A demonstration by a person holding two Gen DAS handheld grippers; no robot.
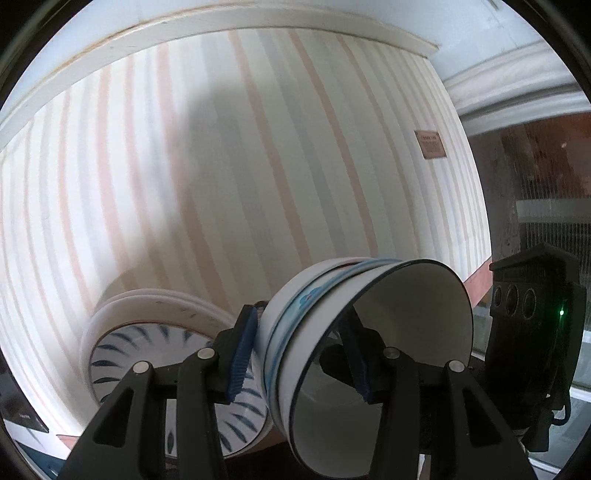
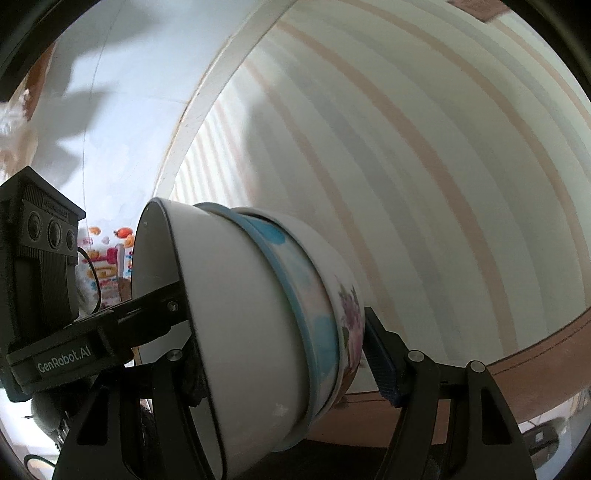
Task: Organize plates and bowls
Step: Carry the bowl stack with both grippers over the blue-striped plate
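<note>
A nested stack of three bowls point(image 1: 332, 325) is held on its side between both grippers. The innermost is plain white with a dark rim point(image 2: 236, 332), the middle has blue bands point(image 2: 317, 328), the outer has pink flowers point(image 2: 351, 314). My left gripper point(image 1: 301, 354) is shut on the stack, one blue pad against the outer bowl's base, the other inside the white bowl. My right gripper point(image 2: 288, 354) is shut on the same stack from the other side. A stack of plates point(image 1: 155, 321) with blue leaf marks lies on the striped cloth behind the left gripper.
A striped tablecloth point(image 1: 229, 166) covers the table, with a white edge point(image 1: 207, 26) at the far side. The right gripper's body point(image 1: 532, 325) shows at the right in the left wrist view; the left gripper's body point(image 2: 40, 273) shows at the left in the right wrist view.
</note>
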